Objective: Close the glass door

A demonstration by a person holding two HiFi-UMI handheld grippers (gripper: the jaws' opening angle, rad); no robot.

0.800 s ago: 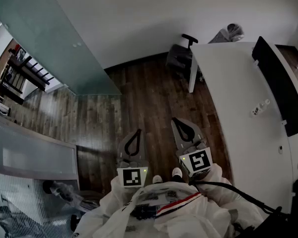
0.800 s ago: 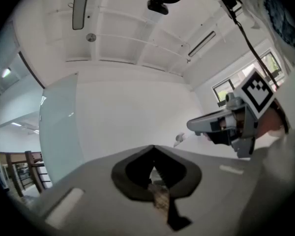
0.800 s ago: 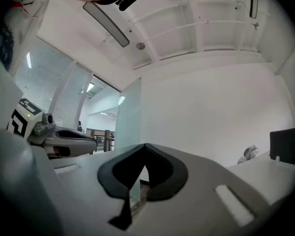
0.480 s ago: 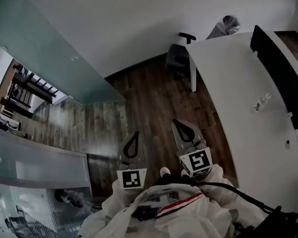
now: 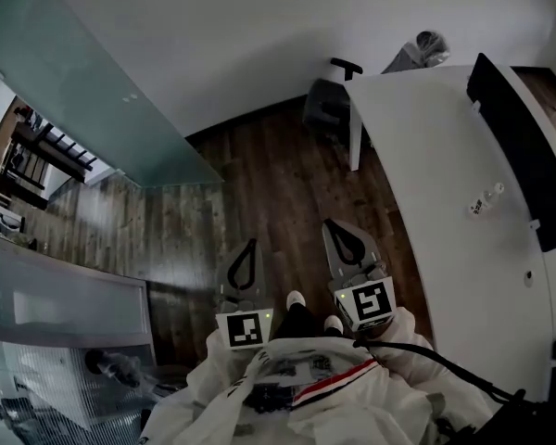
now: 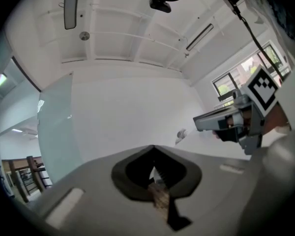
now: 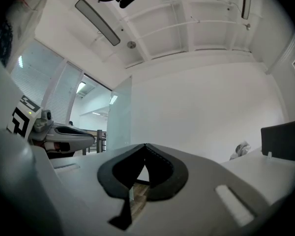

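Observation:
The frosted glass door (image 5: 83, 91) stands at the upper left of the head view, swung into the room, with the open doorway and railings (image 5: 32, 151) to its left. My left gripper (image 5: 248, 245) and right gripper (image 5: 332, 226) are held side by side over the wooden floor, well short of the door, both shut and empty. In the left gripper view the closed jaw tips (image 6: 153, 147) point at the white wall, with the door (image 6: 56, 127) to the left. From the right gripper (image 7: 145, 145), the door (image 7: 120, 117) lies ahead to the left.
A long white desk (image 5: 435, 248) runs along the right with a black monitor (image 5: 524, 146) and a small bottle (image 5: 482, 202). An office chair (image 5: 329, 105) stands at its far end. A glass partition (image 5: 56, 295) lies at the lower left.
The head view has shifted slightly and the person's shoes have moved between the grippers. Both grippers keep their place in front of the body, still shut.

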